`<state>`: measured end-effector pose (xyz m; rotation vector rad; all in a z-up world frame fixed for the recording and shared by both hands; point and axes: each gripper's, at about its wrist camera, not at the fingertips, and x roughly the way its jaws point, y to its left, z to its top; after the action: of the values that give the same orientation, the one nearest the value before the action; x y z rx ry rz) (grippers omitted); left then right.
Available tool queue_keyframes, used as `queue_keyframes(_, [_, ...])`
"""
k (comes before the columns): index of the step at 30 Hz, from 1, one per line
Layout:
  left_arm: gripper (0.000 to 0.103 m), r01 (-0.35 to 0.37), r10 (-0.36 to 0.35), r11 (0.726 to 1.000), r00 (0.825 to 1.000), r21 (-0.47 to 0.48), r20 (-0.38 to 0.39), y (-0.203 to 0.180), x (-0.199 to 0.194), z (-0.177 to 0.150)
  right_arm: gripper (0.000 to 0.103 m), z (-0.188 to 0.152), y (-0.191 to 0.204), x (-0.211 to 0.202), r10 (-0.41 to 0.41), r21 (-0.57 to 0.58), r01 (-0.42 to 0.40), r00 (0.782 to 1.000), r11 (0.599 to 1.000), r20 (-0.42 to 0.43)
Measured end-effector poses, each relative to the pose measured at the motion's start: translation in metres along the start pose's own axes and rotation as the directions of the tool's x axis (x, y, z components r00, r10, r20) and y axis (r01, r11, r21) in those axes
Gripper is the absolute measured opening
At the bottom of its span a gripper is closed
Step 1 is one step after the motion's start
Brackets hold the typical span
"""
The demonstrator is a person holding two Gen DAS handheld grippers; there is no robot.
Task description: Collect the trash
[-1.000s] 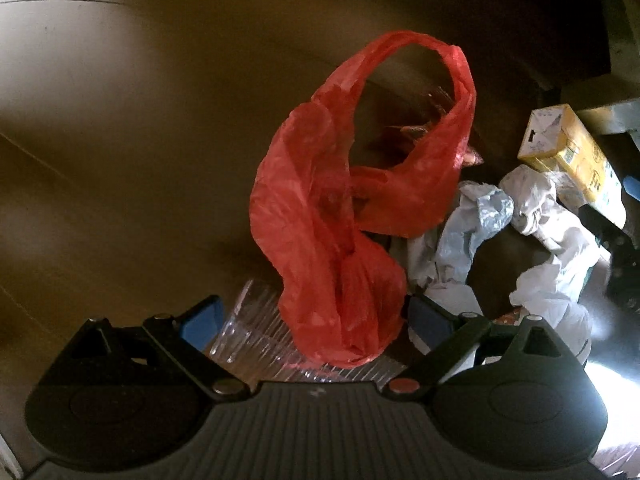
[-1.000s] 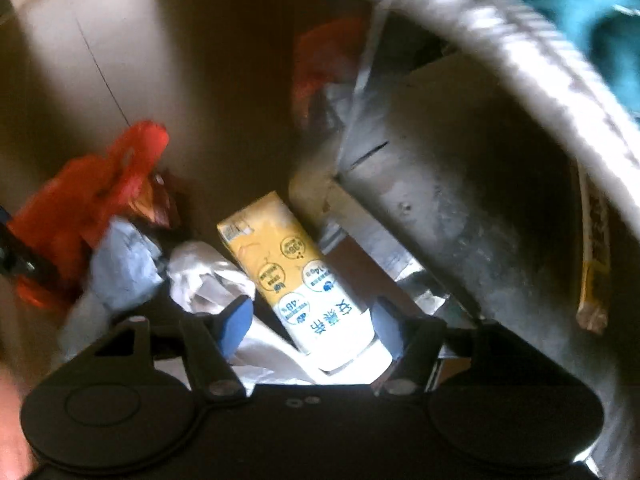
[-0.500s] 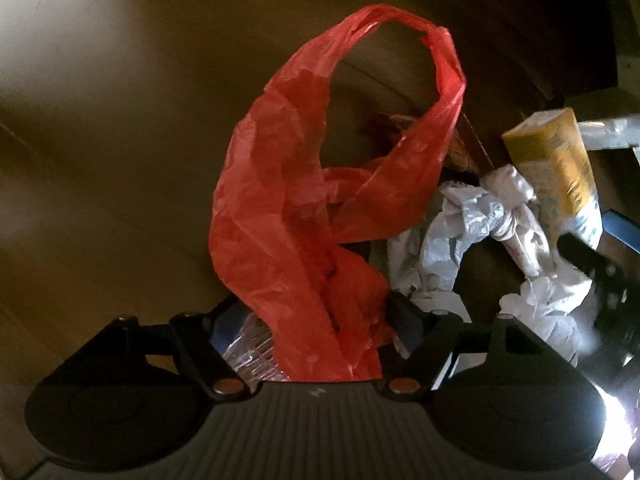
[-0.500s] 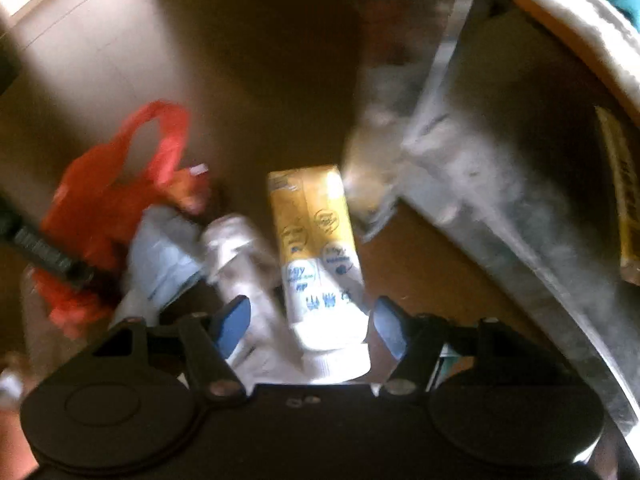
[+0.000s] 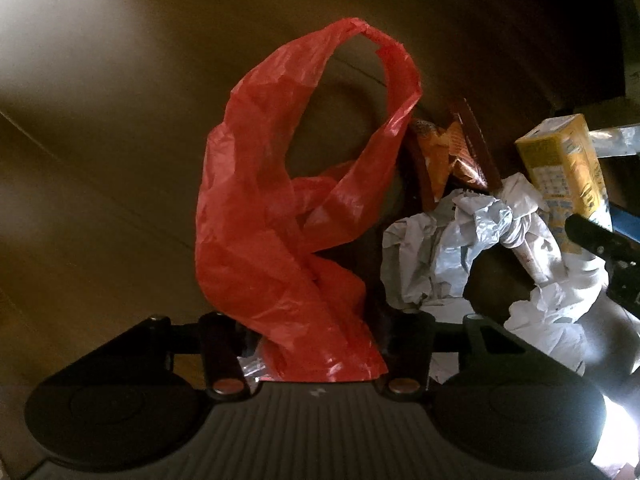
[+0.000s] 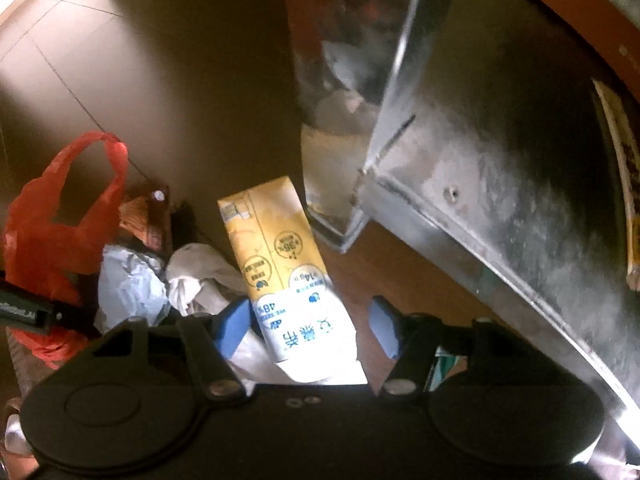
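Two claws are working over a small heap of trash lying on a brown floor [image 5: 100, 160]. The left claw [image 5: 316, 344] is pointing down and its jaws are closing, with one red plastic bag [image 5: 280, 216] bunched between them; the fingertips are hiding under the plastic, so whether they are already pinching it is not clear. The bag's one visible handle loop is standing up above the claw. The right claw [image 6: 310, 326] is also closing, with one yellow and white carton [image 6: 280, 256] lying between its blue pads [image 6: 232, 326]; the left pad is sitting just beside the carton's edge, the right pad is standing apart from it. Between bag and carton, crumpled white paper [image 5: 472, 240] is lying in what looks like two wads, and one orange snack wrapper [image 5: 444, 152] is peeking out behind them. One shiny metal cabinet [image 6: 500, 160] is standing near the carton.
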<state>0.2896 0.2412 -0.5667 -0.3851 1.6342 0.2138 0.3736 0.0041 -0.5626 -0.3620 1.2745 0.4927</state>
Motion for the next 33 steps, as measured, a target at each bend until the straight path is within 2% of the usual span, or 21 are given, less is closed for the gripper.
queue_keyframes(5, [0.049, 0.017, -0.017, 1.000, 1.000, -0.020, 0.013, -0.002, -0.008, 0.000, 0.049, -0.001, 0.000, -0.018, -0.008, -0.005, 0.008, 1.000, 1.000, 0.008])
queue_keyframes(7, [0.049, 0.027, -0.027, 0.999, 0.999, -0.036, 0.021, 0.000, -0.015, 0.000, 0.048, -0.002, 0.014, -0.024, -0.008, -0.002, 0.008, 1.000, 1.000, 0.015])
queue_keyframes(16, [0.048, 0.053, -0.048, 0.995, 0.997, -0.079, 0.065, 0.040, -0.088, -0.007, 0.047, -0.022, 0.020, -0.094, 0.048, -0.022, -0.048, 0.998, 0.999, 0.034])
queue_keyframes(20, [0.048, 0.116, -0.106, 0.987, 0.990, -0.108, 0.096, 0.044, -0.119, -0.020, 0.046, -0.032, 0.023, -0.139, 0.060, -0.041, -0.057, 0.996, 0.998, 0.067])
queue_keyframes(26, [0.049, 0.182, -0.170, 0.980, 0.976, -0.082, 0.139, 0.035, -0.150, -0.036, 0.046, -0.044, 0.031, -0.197, 0.052, -0.049, -0.047, 0.991, 0.998, 0.121])
queue_keyframes(29, [0.049, 0.198, -0.187, 0.978, 0.971, -0.061, 0.149, 0.027, -0.150, -0.037, 0.046, -0.051, 0.029, -0.219, 0.033, -0.046, -0.027, 0.990, 0.999, 0.139])
queue_keyframes(33, [0.049, 0.153, -0.155, 0.988, 0.981, 0.025, 0.114, -0.001, -0.126, -0.030, 0.046, -0.065, 0.022, -0.236, 0.013, -0.032, -0.008, 0.991, 0.999, 0.132])
